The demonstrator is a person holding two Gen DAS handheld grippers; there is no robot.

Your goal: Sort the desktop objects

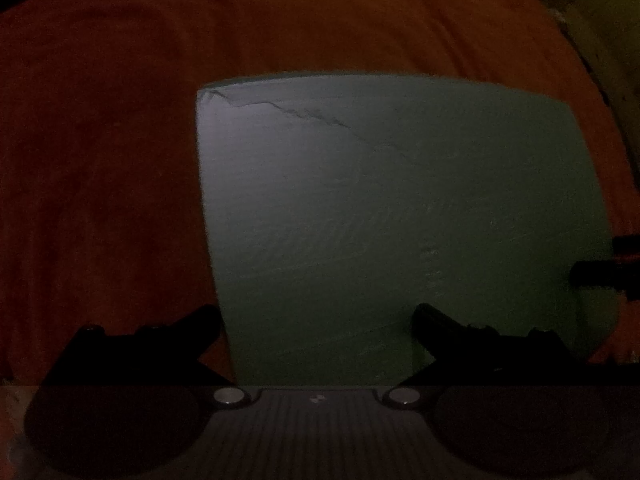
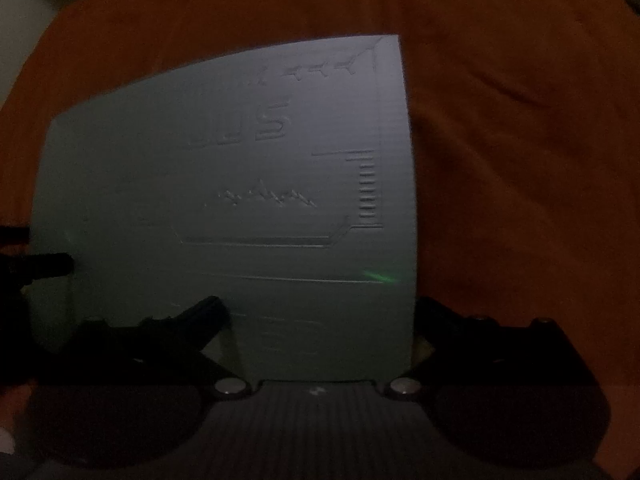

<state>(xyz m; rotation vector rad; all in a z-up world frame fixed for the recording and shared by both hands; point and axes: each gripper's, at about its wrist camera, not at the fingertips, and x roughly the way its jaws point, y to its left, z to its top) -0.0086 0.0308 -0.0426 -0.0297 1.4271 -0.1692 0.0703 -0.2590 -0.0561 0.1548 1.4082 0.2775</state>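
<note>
The views are very dark. A pale green flat panel [image 1: 400, 220] lies on an orange cloth [image 1: 100, 160]. My left gripper [image 1: 316, 314] is open and straddles the panel's left edge, one finger over the cloth and one over the panel. In the right wrist view the same panel [image 2: 240, 200] shows raised lettering and line marks. My right gripper [image 2: 320, 304] is open and straddles the panel's right edge. Each view catches the other gripper's dark fingers [image 1: 604, 272] [image 2: 40, 264] at the panel's far side. I cannot tell whether any finger touches the panel.
The orange cloth [image 2: 520, 140] is wrinkled and fills the surroundings in both views. A crack line [image 1: 280, 110] runs near the panel's far left corner. Dim room shapes [image 1: 592, 20] show beyond the cloth's far right edge.
</note>
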